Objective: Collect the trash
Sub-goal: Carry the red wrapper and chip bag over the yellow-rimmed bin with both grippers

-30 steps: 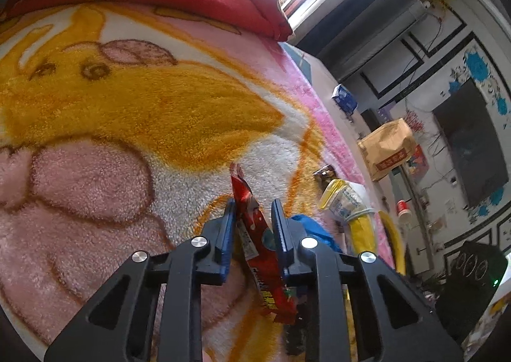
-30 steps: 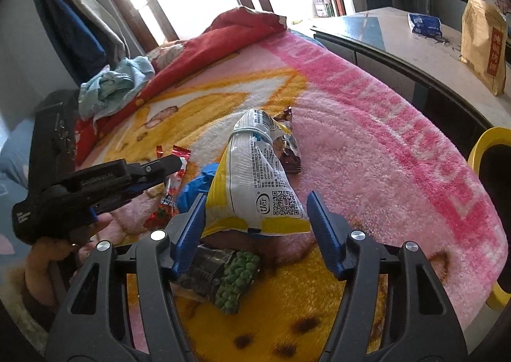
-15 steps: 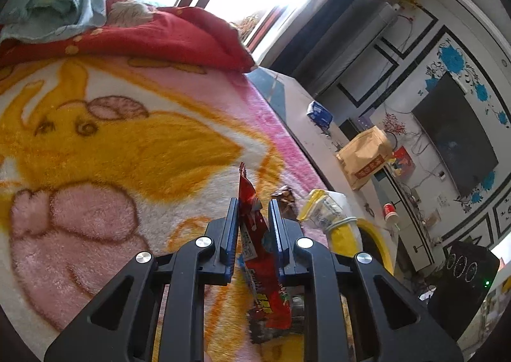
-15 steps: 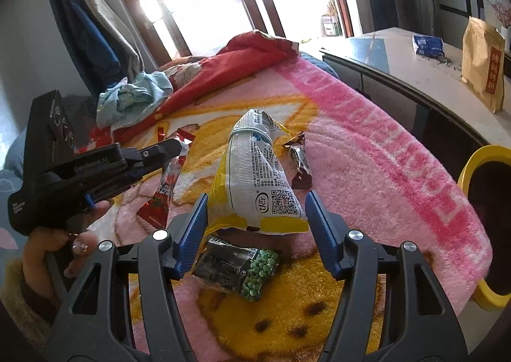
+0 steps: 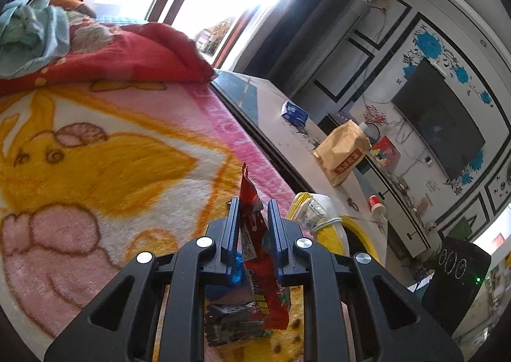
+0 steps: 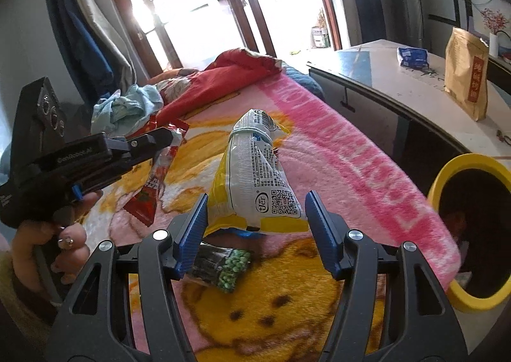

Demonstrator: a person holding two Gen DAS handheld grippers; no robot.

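Observation:
My left gripper (image 5: 253, 206) is shut on a long red snack wrapper (image 5: 257, 253), which hangs clear of the pink and yellow blanket (image 5: 95, 164). The right wrist view shows that gripper (image 6: 166, 135) at the left in a person's hand, the red wrapper (image 6: 153, 186) dangling from it. My right gripper (image 6: 258, 199) is shut on the bottom edge of a yellow and white snack bag (image 6: 255, 177), held upright above the blanket. A green pea packet (image 6: 223, 266) and a blue wrapper (image 6: 246, 232) lie under it. A yellow bin (image 6: 447, 170) stands open at the bed's right edge.
A red quilt (image 6: 236, 74) and a light-blue cloth (image 6: 127, 106) are piled at the far end of the bed. Right of the bed runs a long table (image 6: 399, 87) with a brown paper bag (image 6: 466, 74) and a blue packet (image 6: 412, 57).
Both grippers have risen with their loads. The red wrapper now hangs free of the blanket, and the snack bag sits higher, hiding the small brown wrapper behind it.

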